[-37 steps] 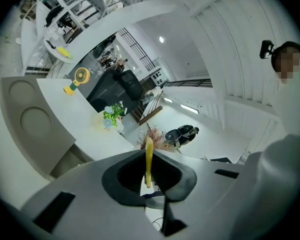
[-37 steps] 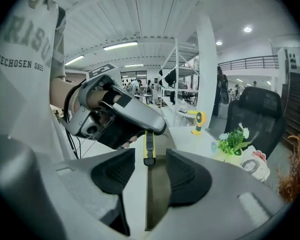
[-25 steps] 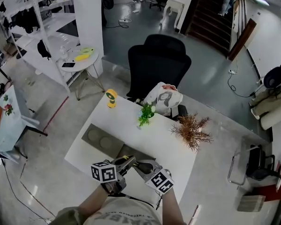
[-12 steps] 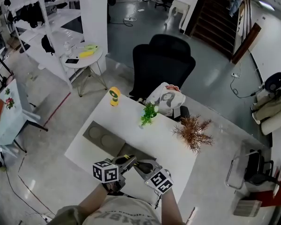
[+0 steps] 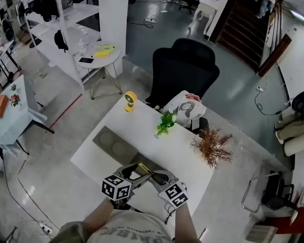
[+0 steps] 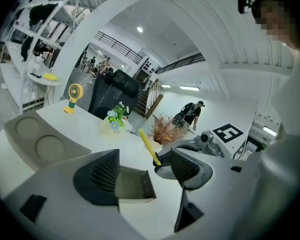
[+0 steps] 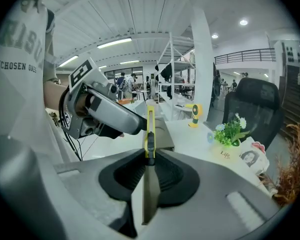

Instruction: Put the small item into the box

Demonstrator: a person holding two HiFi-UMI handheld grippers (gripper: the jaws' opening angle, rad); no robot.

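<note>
Right gripper (image 7: 149,157) jaws pinch the yellow utility knife (image 7: 150,126), which stands upright. Left gripper (image 6: 142,164) jaws have just been opening and stand spread, gripping nothing. The knife is just beside them, above the grey box (image 6: 134,186) on the white desk (image 6: 90,126).

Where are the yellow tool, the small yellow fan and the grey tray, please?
yellow tool (image 7: 150,128): right gripper view, body above the jaws.
small yellow fan (image 5: 130,98): head view, round head.
grey tray (image 6: 39,137): left gripper view, between its round recesses.

Open-plan office: white desk (image 5: 142,128), black swivel chair (image 5: 185,70), storage shelving (image 5: 66,29), staircase (image 5: 248,39).
</note>
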